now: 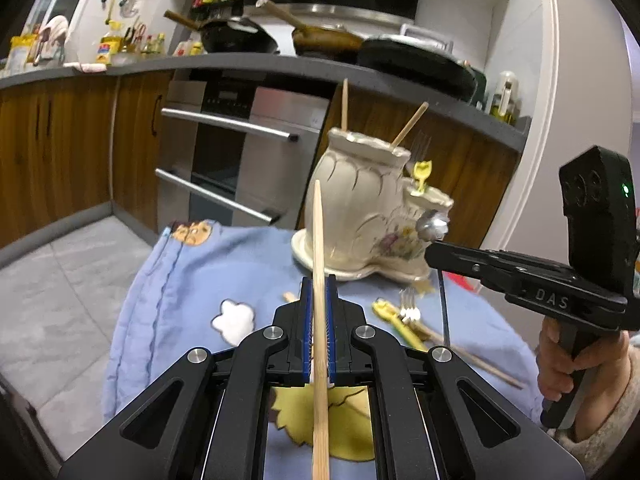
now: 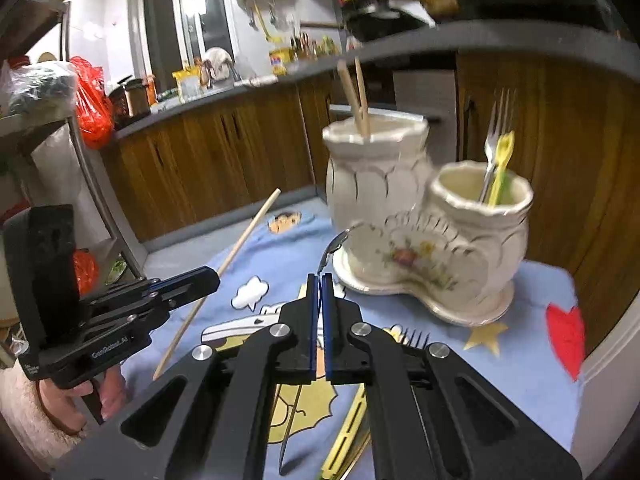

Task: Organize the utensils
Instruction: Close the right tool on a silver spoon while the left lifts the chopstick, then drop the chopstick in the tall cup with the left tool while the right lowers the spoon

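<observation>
2 wrist views, close over the table — both face the ceramic holder (image 1: 360,208).

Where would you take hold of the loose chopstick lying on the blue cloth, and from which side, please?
Probably the bare end away from the fork and yellow utensil, from above, tool closing across the thin shaft: the loose chopstick lies flat, crowded at its other end.

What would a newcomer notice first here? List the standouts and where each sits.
The cream ceramic holder with two joined pots stands at the far end of the blue cartoon cloth; chopsticks rise from its taller pot, a fork from the shorter. Up close, the left gripper is shut on a single wooden chopstick pointing up toward the holder. The right gripper is shut on a spoon beside the holder's base.
</observation>
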The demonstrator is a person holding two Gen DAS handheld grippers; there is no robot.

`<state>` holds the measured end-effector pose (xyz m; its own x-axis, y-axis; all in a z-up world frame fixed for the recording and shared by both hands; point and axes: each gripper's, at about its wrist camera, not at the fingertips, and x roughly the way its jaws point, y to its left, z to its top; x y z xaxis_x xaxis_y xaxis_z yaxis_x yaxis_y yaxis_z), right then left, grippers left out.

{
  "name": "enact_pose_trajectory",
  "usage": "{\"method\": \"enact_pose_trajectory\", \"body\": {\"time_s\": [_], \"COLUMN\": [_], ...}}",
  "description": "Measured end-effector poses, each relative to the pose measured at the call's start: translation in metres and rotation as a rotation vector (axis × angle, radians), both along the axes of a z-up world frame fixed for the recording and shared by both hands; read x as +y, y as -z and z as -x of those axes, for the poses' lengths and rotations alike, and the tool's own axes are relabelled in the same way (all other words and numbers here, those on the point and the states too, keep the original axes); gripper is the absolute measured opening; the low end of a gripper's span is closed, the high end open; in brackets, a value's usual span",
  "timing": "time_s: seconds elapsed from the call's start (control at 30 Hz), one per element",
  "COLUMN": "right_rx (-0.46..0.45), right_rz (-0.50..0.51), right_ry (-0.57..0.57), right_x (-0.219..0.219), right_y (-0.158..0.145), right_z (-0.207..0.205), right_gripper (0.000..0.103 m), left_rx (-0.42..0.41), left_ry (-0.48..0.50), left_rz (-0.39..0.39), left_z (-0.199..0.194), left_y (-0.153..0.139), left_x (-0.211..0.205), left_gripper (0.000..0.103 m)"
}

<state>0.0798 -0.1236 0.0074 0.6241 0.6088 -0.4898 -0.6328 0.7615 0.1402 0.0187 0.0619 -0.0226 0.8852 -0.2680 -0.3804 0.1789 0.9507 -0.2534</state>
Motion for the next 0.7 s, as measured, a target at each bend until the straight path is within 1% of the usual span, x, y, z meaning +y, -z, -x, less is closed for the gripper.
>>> {"method": "enact_pose_trajectory", "body": {"time_s": [0.1, 0.2, 0.37, 0.47, 0.57, 0.7], "right_rx": [-0.057, -0.119, -0.212, -0.296, -0.33, -0.373], "right_rz": [0.004, 0.001, -0.058, -0.079, -0.135, -0.148], "right_ry": [0.001, 0.002, 0.025, 0.087, 0.136, 0.196], "right_x": [-0.002, -0.01, -0.029, -0.032, -0.041, -0.048], "right_y": [-0.006, -0.014, -0.032, -0.051, -0.068, -0.084], "right_z": [0.007, 0.014, 0.021, 0.019, 0.01, -0.012], "right_gripper": [0.002, 0.002, 0.002, 0.002, 0.002, 0.002], "left_rx": [-0.024, -0.046, -0.093, -0.143, -0.203, -0.265], "left_ry": [0.003, 0.014, 0.011, -0.003, -0.011, 0.012], "left_rz": [-0.004, 0.011, 0.033, 0.058, 0.049, 0.088], "left_z": [0.0, 0.001, 0.003, 0.0, -0.01, -0.033], "left_y": [-0.002, -0.006, -0.017, -0.035, -0.058, -0.085], "left_x": [-0.005, -0.007, -0.008, -0.004, -0.005, -0.006], "left_gripper": [0.007, 0.007, 0.007, 0.007, 0.007, 0.006]}}
